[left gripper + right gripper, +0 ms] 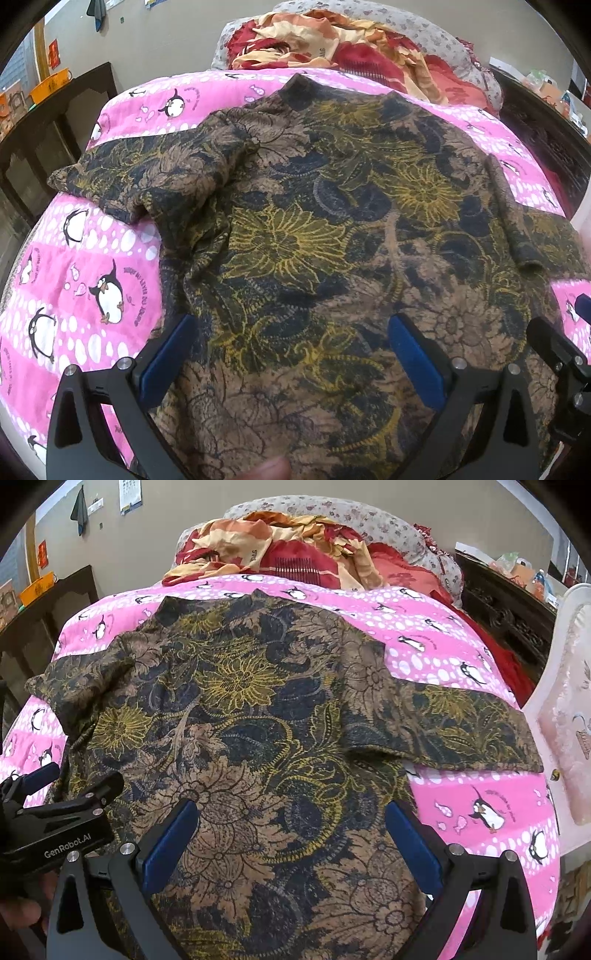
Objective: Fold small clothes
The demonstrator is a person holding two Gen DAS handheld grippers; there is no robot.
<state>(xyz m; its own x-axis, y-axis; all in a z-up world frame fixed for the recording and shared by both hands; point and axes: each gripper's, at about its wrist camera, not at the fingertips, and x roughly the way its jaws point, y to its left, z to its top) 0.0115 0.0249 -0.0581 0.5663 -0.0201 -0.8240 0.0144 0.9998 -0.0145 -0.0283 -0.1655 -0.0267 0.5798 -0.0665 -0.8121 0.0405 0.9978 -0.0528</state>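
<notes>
Shirt: the floral shirt (314, 229) is lying spread flat on the bed's pink penguin quilt (92, 258), collar toward the far edge.
Handling: looking soft, light, limp; likely sagging when lifted.
Hold: hem corners or sleeve (461, 731) ends.
Grippers: the left hand-held gripper (291, 354) and right hand-held gripper (291, 834) are hovering released, grasping nothing.

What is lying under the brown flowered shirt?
The brown flowered shirt lies spread on a pink penguin quilt, visible around its edges. Whatever lies beneath the shirt's middle is covered and cannot be seen.
</notes>
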